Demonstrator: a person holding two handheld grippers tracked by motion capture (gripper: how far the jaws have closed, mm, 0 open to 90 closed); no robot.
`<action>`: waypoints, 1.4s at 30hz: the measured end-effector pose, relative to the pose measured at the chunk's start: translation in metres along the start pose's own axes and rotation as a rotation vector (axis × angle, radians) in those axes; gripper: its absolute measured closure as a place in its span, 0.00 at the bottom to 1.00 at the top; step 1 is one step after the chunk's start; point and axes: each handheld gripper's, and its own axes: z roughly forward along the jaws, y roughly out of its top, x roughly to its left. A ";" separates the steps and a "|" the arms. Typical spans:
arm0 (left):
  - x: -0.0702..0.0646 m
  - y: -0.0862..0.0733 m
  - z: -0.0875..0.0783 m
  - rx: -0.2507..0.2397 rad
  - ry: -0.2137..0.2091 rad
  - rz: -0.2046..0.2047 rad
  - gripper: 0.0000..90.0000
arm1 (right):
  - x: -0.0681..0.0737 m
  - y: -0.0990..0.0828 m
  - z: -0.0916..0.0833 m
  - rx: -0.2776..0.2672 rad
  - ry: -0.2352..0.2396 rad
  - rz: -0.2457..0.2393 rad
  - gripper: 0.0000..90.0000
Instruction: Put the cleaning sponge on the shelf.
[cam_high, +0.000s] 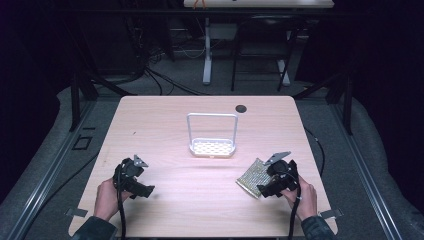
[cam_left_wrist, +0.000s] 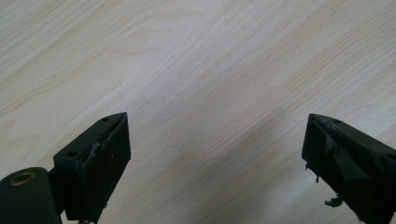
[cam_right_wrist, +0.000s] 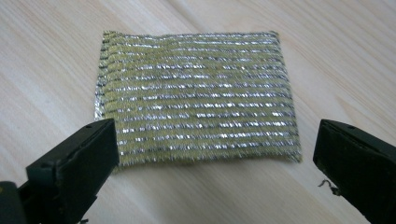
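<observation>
A flat yellow scouring pad with silver stripes (cam_high: 251, 176) lies on the light wooden table (cam_high: 200, 200) at the front right. My right gripper (cam_high: 265, 190) hovers over its near edge, open. In the right gripper view the pad (cam_right_wrist: 196, 98) lies flat just beyond the two spread black jaws, my right gripper (cam_right_wrist: 212, 154) straddling its near edge without touching. My left gripper (cam_high: 145, 190) is at the front left, open. The left gripper view has bare wood between the jaws of my left gripper (cam_left_wrist: 215, 149). A white perforated holder with a tall wire handle (cam_high: 212, 146) stands mid-table.
A small dark round spot (cam_high: 241, 108) marks the table near its far edge. Beyond the table stand black frame legs, cables on the floor and a white desk leg (cam_high: 206, 60). A person's hands hold both grippers from the near edge.
</observation>
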 end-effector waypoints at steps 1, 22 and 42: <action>0.000 0.000 0.000 0.000 -0.001 -0.002 0.08 | 0.001 0.003 0.004 0.011 0.006 -0.007 0.00; -0.002 0.000 -0.001 0.003 -0.005 0.012 0.07 | -0.009 0.032 0.035 0.251 0.117 -0.062 0.00; -0.004 0.000 -0.001 0.011 0.002 0.017 0.08 | -0.007 0.025 0.036 0.224 0.110 -0.055 0.06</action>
